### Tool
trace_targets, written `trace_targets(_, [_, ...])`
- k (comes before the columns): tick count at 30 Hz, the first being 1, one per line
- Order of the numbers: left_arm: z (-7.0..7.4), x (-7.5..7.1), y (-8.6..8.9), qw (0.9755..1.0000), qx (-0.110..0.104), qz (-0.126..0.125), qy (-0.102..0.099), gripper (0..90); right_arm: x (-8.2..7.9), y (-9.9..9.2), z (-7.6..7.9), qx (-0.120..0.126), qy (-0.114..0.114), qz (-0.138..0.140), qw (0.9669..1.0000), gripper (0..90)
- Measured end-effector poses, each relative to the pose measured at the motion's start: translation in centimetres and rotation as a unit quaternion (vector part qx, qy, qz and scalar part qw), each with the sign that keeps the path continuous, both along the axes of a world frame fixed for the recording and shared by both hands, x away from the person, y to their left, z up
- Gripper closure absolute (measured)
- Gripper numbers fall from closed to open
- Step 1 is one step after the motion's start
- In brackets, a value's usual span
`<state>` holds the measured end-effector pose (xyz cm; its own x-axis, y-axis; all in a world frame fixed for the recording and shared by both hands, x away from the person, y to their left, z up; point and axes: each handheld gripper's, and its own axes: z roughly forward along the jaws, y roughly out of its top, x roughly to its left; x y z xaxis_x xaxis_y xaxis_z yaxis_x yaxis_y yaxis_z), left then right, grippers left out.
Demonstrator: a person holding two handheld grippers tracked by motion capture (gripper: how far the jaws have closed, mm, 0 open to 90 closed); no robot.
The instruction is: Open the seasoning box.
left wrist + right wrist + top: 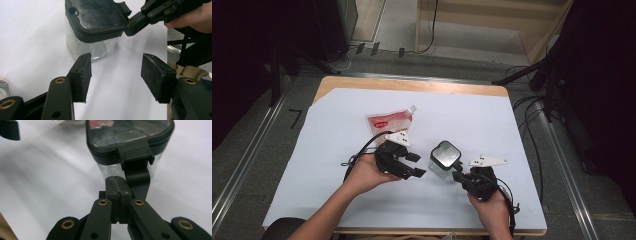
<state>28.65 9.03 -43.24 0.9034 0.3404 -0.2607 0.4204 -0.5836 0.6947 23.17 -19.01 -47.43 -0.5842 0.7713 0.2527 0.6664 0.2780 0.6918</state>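
Observation:
A clear square container with a black lid [443, 159] stands on the white sheet [337, 165], right of centre. In the left gripper view the container [95, 27] is just beyond my left gripper [116, 67], whose jaws stand wide open with nothing between them. My left gripper [416, 165] sits a little to the container's left. My right gripper [116, 178] is shut, its tips against the clear wall right under the lid's front latch [136, 152]. That right gripper [130, 26] touches the latch side of the lid. A red and white pouch [389, 121] lies flat behind the left hand.
The sheet covers a wooden table [412, 84] whose back edge is bare. Cables [532, 130] trail off the right side. Dark equipment [592, 75] and stands flank the table, with metal floor rails [247, 155] on the left.

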Motion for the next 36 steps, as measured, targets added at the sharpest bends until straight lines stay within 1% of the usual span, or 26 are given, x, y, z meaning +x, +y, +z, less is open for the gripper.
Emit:
trace_targets(2, [-0.1, 0.0, -0.1, 1.0000, 0.001, -0.001, 0.001, 42.0, 0.1, -0.2, 0.0, 0.002, 0.001, -0.003, 1.0000, 90.0])
trace_targets(4, [-0.2, 0.1, -0.3, 1.0000, 0.001, -0.003, 0.002, 41.6, 0.2, -0.8, 0.1, 0.006, 0.004, -0.013, 0.9999, 90.0])
trace_targets(8, [-0.4, 0.3, -0.6, 1.0000, -0.001, -0.002, 0.005, 41.7, 0.4, -1.5, 0.2, -0.001, 0.001, -0.020, 0.9998, 90.0])
trace_targets(10, [-0.4, 0.3, -0.7, 1.0000, -0.003, -0.001, 0.003, 41.9, 0.5, -1.8, 0.2, -0.003, -0.001, -0.024, 0.9997, 90.0])
trace_targets(11, [-0.5, 0.4, -0.8, 1.0000, 0.000, -0.002, 0.001, 42.0, 0.7, -2.3, 0.2, -0.005, 0.001, -0.027, 0.9996, 90.0])
trace_targets(15, [-0.9, 0.6, -1.5, 1.0000, 0.001, 0.003, 0.001, 42.2, 1.0, -2.8, 0.2, -0.007, 0.004, -0.034, 0.9994, 90.0])
trace_targets(16, [-1.1, 0.6, -1.8, 1.0000, -0.003, 0.006, 0.003, 42.2, 1.3, -3.3, 0.3, -0.006, 0.006, -0.041, 0.9991, 90.0])
trace_targets(17, [-1.1, 0.6, -1.8, 1.0000, -0.003, 0.006, 0.003, 42.2, 1.3, -3.3, 0.3, -0.006, 0.006, -0.041, 0.9991, 90.0])
trace_targets(18, [-1.2, 0.7, -2.0, 1.0000, 0.000, 0.004, -0.001, 42.2, 1.4, -3.4, 0.3, -0.004, 0.005, -0.042, 0.9991, 90.0])
trace_targets(19, [-1.4, 0.8, -2.3, 1.0000, -0.004, 0.005, -0.002, 42.2, 1.6, -3.6, 0.3, 0.000, 0.006, -0.043, 0.9991, 90.0])
trace_targets(20, [-1.4, 0.8, -2.4, 1.0000, -0.003, 0.007, -0.003, 42.2, 1.8, -3.8, 0.3, 0.004, 0.007, -0.041, 0.9991, 90.0])
trace_targets(21, [-1.7, 1.0, -2.8, 0.9999, -0.008, 0.012, 0.002, 42.1, 2.0, -3.9, 0.3, 0.005, 0.012, -0.040, 0.9991, 90.0])
trace_targets(23, [-1.7, 1.0, -2.9, 0.9998, -0.007, 0.015, 0.005, 42.0, 2.1, -3.9, 0.3, 0.002, 0.011, -0.037, 0.9992, 90.0])
trace_targets(24, [-1.8, 1.0, -3.3, 0.9999, -0.003, 0.011, 0.000, 42.0, 2.3, -3.9, 0.4, -0.005, 0.008, -0.034, 0.9994, 90.0])
trace_targets(26, [-2.1, 1.0, -3.8, 0.9999, 0.003, 0.009, -0.006, 42.2, 2.5, -4.0, 0.4, -0.009, 0.005, -0.030, 0.9995, 90.0])
trace_targets(28, [-2.2, 1.1, -4.0, 0.9999, 0.005, 0.008, -0.006, 42.2, 2.6, -4.1, 0.4, -0.008, 0.007, -0.031, 0.9995, 90.0])
trace_targets(29, [-2.4, 1.1, -4.3, 0.9999, 0.005, 0.010, -0.004, 42.3, 2.8, -4.1, 0.3, -0.001, 0.009, -0.026, 0.9996, 90.0])
trace_targets(30, [-2.5, 1.1, -4.4, 0.9999, 0.006, 0.010, -0.005, 42.3, 2.8, -4.1, 0.3, -0.001, 0.009, -0.026, 0.9996, 90.0])
trace_targets(31, [-2.7, 1.0, -4.8, 0.9999, 0.003, 0.010, -0.004, 42.8, 2.8, -3.9, 0.4, 0.007, 0.007, -0.025, 0.9996, 90.0])
trace_targets(33, [-2.7, 1.0, -5.0, 1.0000, 0.003, 0.006, -0.006, 43.0, 2.8, -3.9, 0.4, 0.009, 0.006, -0.024, 0.9997, 90.0])
trace_targets(35, [-2.5, 0.9, -5.3, 0.9998, 0.012, 0.012, -0.011, 42.7, 2.9, -3.6, 0.5, -0.006, -0.005, -0.017, 0.9998, 90.0])
trace_targets(36, [-2.5, 0.9, -5.3, 0.9999, 0.007, 0.010, -0.010, 42.9, 2.9, -3.6, 0.6, -0.009, -0.004, -0.015, 0.9998, 90.0])
